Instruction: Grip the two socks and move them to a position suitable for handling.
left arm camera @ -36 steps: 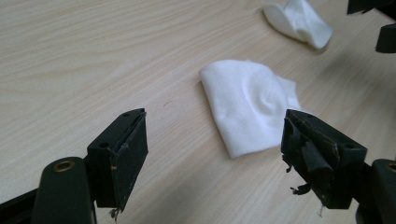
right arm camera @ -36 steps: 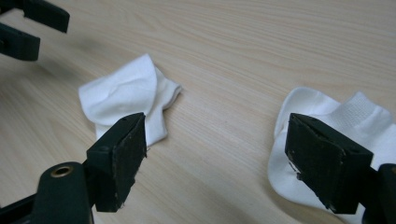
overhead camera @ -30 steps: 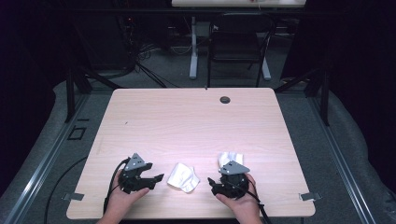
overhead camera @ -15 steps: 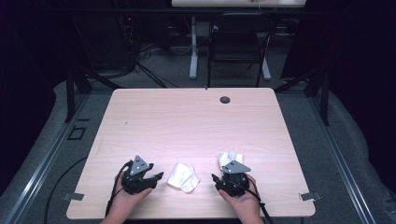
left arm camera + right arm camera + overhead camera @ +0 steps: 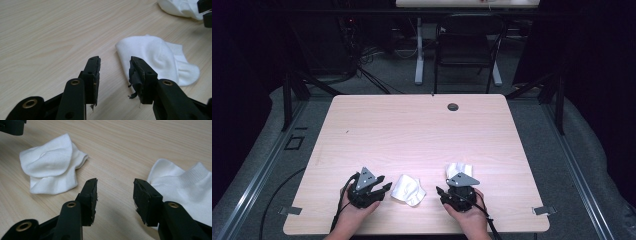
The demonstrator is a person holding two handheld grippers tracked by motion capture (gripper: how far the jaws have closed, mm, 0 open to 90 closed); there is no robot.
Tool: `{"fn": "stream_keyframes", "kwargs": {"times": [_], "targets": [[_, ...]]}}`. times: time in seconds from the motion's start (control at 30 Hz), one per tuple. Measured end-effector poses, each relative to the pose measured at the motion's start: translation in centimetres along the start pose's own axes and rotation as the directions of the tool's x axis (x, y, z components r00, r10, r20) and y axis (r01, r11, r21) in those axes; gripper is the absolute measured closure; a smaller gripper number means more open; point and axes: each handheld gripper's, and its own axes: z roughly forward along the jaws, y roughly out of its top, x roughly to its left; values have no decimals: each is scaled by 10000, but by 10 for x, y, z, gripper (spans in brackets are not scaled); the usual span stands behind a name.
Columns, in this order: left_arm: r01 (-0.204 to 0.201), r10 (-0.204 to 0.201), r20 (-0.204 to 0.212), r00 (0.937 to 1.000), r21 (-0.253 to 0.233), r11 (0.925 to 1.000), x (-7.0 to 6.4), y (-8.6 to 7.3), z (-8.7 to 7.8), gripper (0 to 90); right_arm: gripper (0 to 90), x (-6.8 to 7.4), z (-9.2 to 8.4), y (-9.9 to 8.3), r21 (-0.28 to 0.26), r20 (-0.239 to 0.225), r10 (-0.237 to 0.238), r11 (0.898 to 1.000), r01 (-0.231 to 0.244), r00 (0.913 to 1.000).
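Step in hand: approach, nothing grasped yet. Two white socks lie on the table [image 5: 377, 130] near its front edge. The crumpled sock [image 5: 408, 189] sits between the hands; the second sock [image 5: 459, 170] lies just ahead of the right gripper [image 5: 451, 191].

Left gripper [image 5: 384, 187]: jaws part open and just been closing, bare wood between them, sock edge just beside one jaw. Right gripper: same, empty, closing a little.

Next move, as I judge it: each gripper must advance until cloth lies between the pads, then close low on a fold.
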Motion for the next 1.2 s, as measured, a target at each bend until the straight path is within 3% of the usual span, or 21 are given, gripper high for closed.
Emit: {"fn": "stream_keyframes", "kwargs": {"times": [0.27,0.43,0.6,1.2], "targets": [[-599,597,305,9978,68,9982,-18,6,6,630,567,2,2,2,-14,-38,-72,10000,72,10000],[-717,710,289,9971,255,9971,-22,6,12,665,583,1,1,2,-131,-75,108,9999,-109,9999],[-983,935,571,9940,872,9913,-27,2,23,717,627,2,1,2,-198,-298,339,9992,-345,9990],[-825,732,912,9931,1030,9913,-35,-7,24,827,733,10,6,3,194,-784,-17,9998,32,9969]]}}
